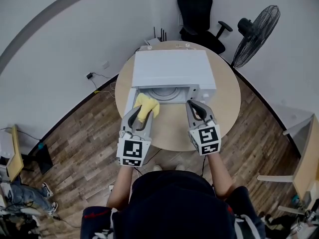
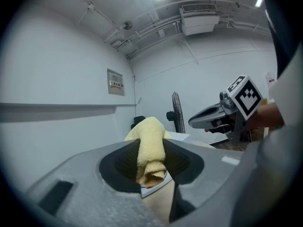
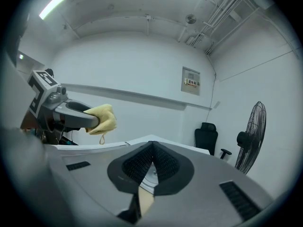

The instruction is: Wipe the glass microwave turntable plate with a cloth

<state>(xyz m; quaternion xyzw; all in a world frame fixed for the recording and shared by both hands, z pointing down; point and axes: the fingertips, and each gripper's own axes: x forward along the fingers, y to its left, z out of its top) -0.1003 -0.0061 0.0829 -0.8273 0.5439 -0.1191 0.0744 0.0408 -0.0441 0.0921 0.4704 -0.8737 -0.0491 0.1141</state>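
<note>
Plate: the glass turntable plate is a clear disc with a ringed centre. It lies inside the open cavity of the white microwave on the round worktop.
Cloth: the cloth is yellow and bunched.
Left tongs: clamped on the cloth, just before the cavity.
Right tongs: jaws pressed together, holding nothing.
Around: fan and office chair beyond the worktop.
In the way: the microwave's top hides the plate's far part.

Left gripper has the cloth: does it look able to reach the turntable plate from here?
Probably yes. The microwave door looks open, the plate lies exposed in the cavity, and the left gripper, shut on the cloth, is right before the opening with nothing between.
</note>
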